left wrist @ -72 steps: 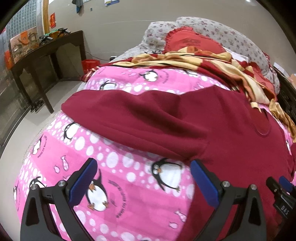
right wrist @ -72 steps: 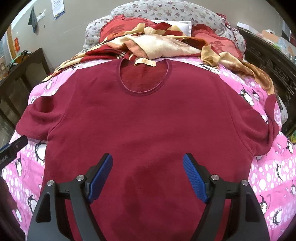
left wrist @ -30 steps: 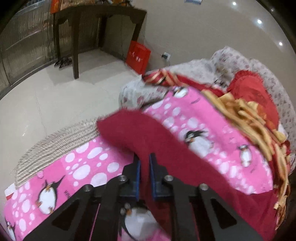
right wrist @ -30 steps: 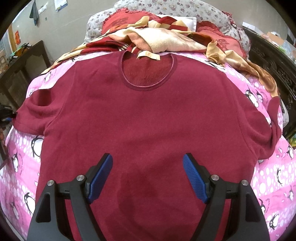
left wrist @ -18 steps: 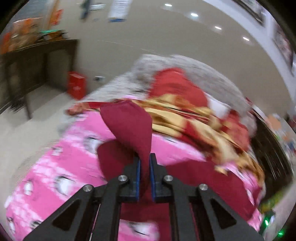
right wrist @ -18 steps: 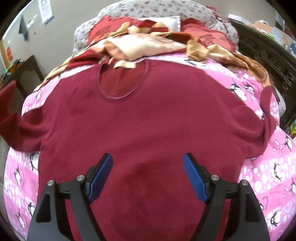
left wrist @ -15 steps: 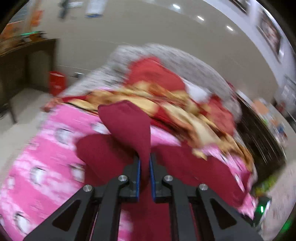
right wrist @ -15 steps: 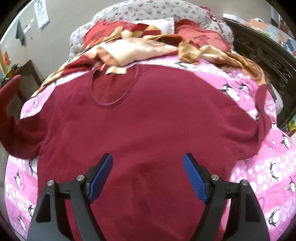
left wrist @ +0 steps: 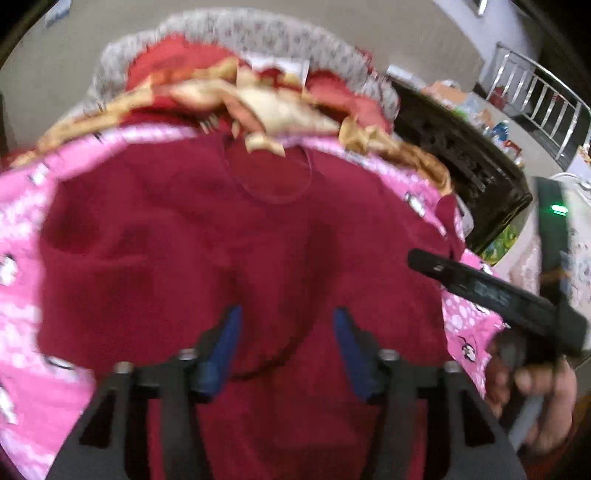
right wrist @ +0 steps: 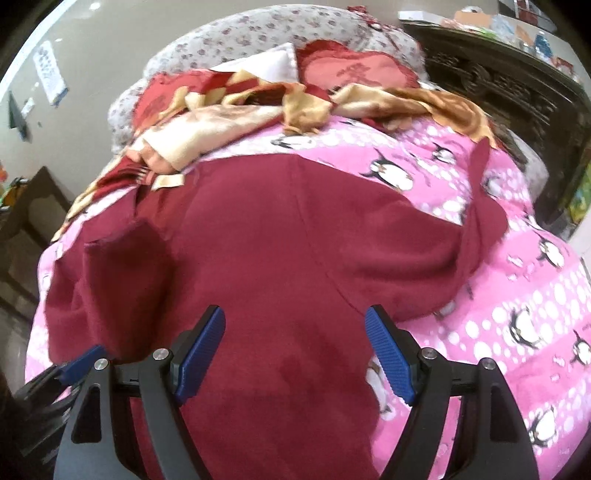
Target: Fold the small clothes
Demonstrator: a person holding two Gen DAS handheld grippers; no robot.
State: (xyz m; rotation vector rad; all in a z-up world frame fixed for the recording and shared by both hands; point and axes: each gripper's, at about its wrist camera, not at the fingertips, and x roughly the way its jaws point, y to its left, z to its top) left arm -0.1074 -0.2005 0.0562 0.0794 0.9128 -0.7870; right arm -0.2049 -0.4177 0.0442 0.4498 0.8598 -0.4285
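A dark red sweatshirt [left wrist: 229, 236] lies flat on a pink penguin blanket [left wrist: 22, 206], neck hole [left wrist: 273, 177] at the far side. Its left sleeve [right wrist: 122, 266] now lies folded in over the body. The right sleeve [right wrist: 480, 206] lies out on the blanket. My left gripper [left wrist: 286, 343] is open and empty just above the shirt's lower middle. My right gripper [right wrist: 295, 347] is open and empty over the lower body of the shirt. The left view is blurred. The right tool [left wrist: 491, 291] and the hand holding it show at that view's right.
A crumpled red and gold quilt [right wrist: 236, 107] and floral pillows [right wrist: 258, 33] lie at the head of the bed. A dark carved headboard [right wrist: 498, 77] runs along the right. A dark wooden table [right wrist: 26, 206] stands to the left.
My left gripper carried the left sleeve up and across, then opened and let it go over the shirt body. My right gripper shifted to the right, staying open.
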